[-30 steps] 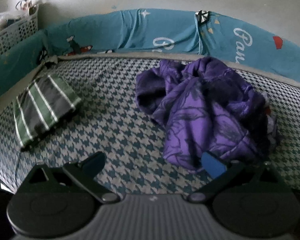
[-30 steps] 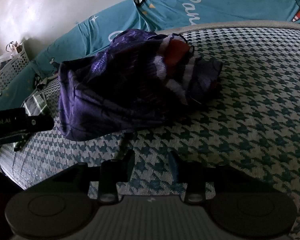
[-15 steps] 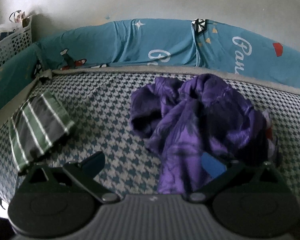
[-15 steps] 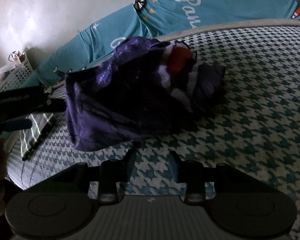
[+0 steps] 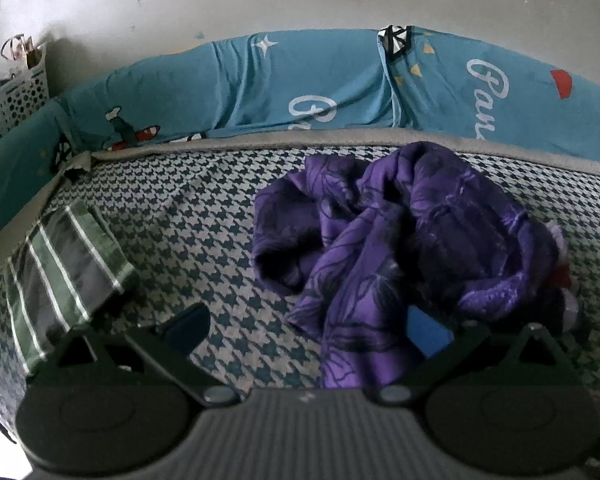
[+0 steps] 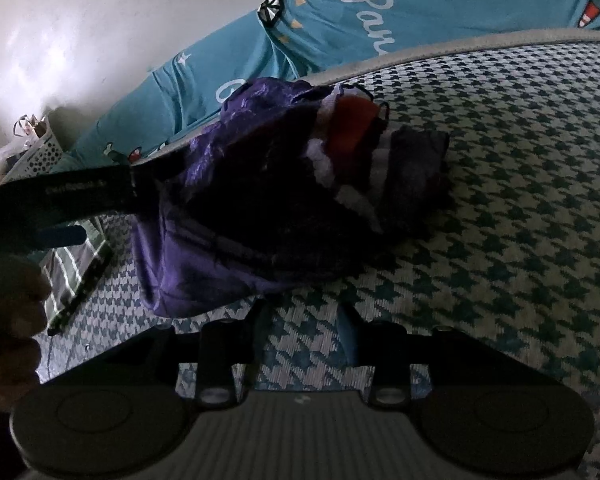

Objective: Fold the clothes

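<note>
A crumpled purple garment lies on the houndstooth mat. My left gripper is open wide, and the garment's near edge reaches in between its fingers, close to the right blue pad. In the right wrist view the purple garment covers a red and white striped piece. My right gripper hovers just short of that pile, fingers a small gap apart with nothing between them. The left gripper also shows there, reaching the pile's left side.
A folded green striped garment lies at the mat's left. A teal printed bumper cushion runs along the back below a white wall. A white perforated basket stands at the far left. A person's hand holds the left gripper.
My left gripper has moved in toward the purple garment, whose edge now lies between its fingers. In the right wrist view the left gripper has reached the pile; the right gripper has edged closer.
</note>
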